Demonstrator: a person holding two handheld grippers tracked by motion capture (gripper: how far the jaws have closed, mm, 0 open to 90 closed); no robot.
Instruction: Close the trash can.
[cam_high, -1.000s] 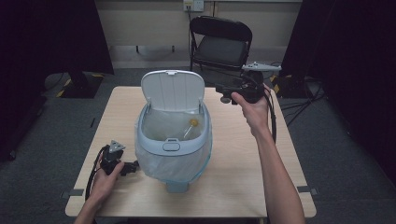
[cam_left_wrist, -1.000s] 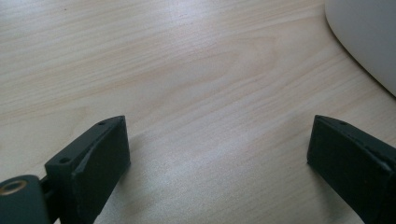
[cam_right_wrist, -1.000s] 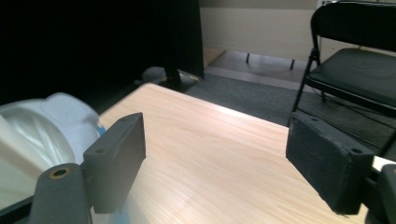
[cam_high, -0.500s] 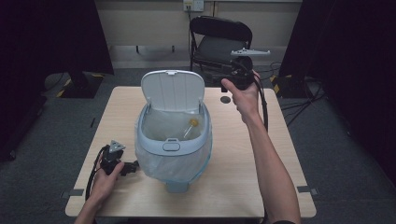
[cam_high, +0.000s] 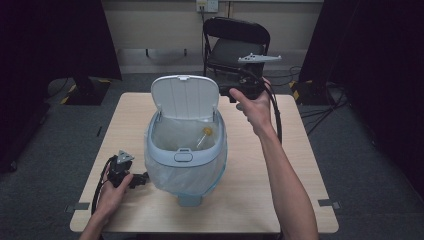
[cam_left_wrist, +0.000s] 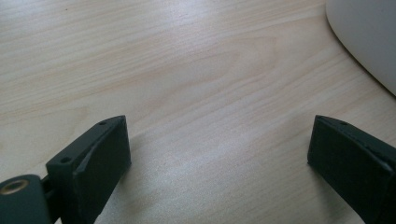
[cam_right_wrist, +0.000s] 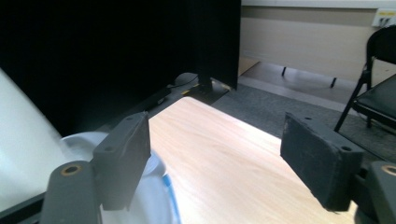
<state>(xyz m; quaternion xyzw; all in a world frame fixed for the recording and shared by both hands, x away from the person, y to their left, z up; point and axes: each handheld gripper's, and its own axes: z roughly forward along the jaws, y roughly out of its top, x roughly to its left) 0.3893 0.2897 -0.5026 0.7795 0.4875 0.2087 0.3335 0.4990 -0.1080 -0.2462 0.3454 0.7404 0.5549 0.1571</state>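
A pale blue plastic bin with a clear liner (cam_high: 186, 162) stands at the middle of the light wooden table (cam_high: 280, 170), its white hinged lid (cam_high: 185, 97) upright at the bin's twelve o'clock. Inside, toward two o'clock, a small clear bottle with a yellow cap (cam_high: 204, 136) leans on the wall. My left gripper (cam_high: 134, 180) rests on the table at the bin's eight o'clock, just beside it. My right gripper (cam_high: 234, 93) hangs above the table at the bin's one o'clock, just right of the lid. A black folding metal chair (cam_high: 235, 47) stands behind the table at twelve o'clock.
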